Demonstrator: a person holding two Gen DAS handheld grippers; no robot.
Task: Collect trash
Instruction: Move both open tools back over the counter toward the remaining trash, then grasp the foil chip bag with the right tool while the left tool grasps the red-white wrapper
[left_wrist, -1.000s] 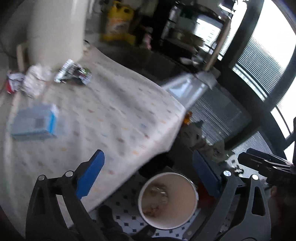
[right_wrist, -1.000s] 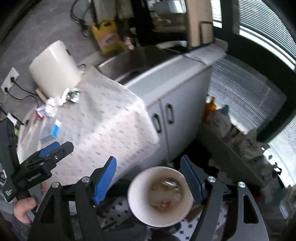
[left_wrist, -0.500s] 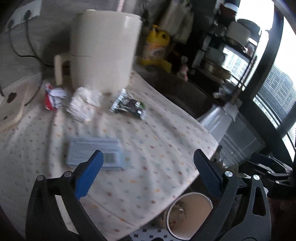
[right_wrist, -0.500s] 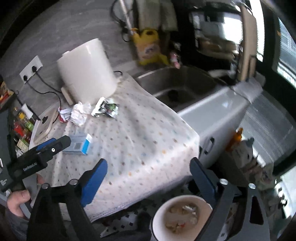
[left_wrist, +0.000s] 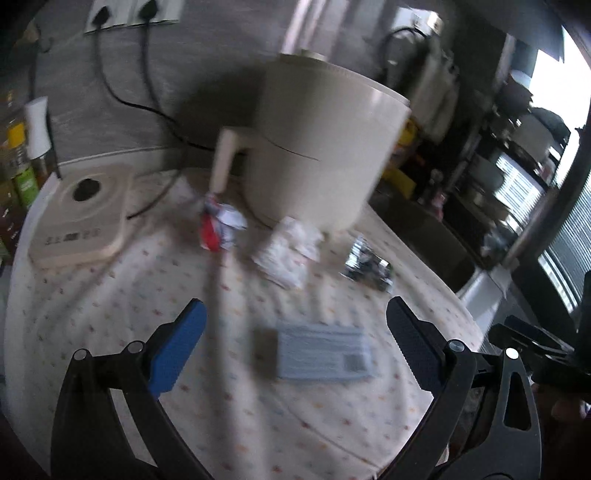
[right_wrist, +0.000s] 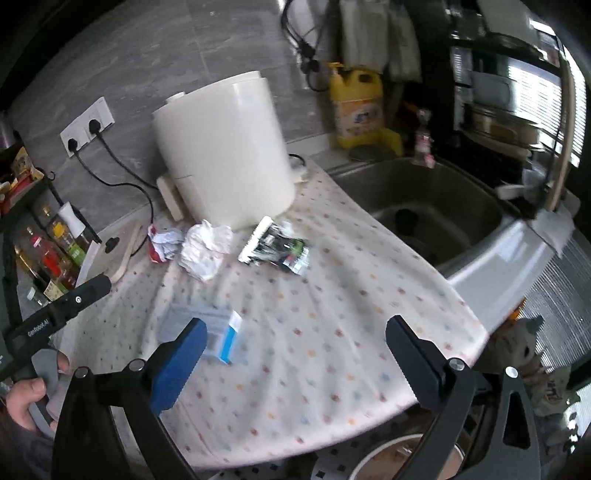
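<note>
Left gripper (left_wrist: 293, 345): spread wide, empty, above the blue packet (left_wrist: 323, 354) on the cloth-covered surface (left_wrist: 110, 295). Right gripper (right_wrist: 293, 347): likewise spread, empty. Crumpled paper (right_wrist: 205, 249) and foil wrapper (right_wrist: 277, 249) lie farther off, beside the white appliance (right_wrist: 225, 158).

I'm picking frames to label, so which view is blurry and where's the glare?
Left wrist view: motion-smeared, the blue packet and white appliance soft, window blown out at right. Right wrist view: sharper, the foil wrapper crisp, packet slightly smeared, window glare upper right.
</note>
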